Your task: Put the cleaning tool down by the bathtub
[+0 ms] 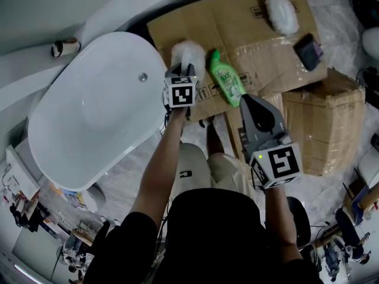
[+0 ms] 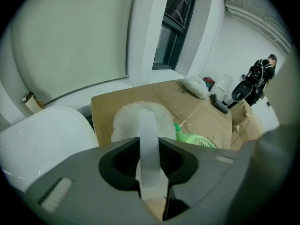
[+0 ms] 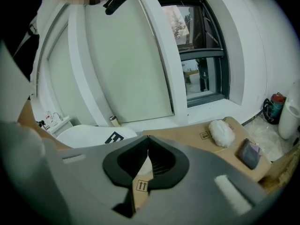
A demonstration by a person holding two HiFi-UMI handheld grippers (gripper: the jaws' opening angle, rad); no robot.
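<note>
Pointing away from left gripper, clamped cleaning tool, fluffy head foremost

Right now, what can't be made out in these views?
Cleaning tool head touching the cardboard or not: head view, left tongs cover its handle; left gripper view, tongs' body hides its underside.
Green bottle lower half: left gripper view, behind tongs' body.
Dark item on the cardboard: too small, every view.
</note>
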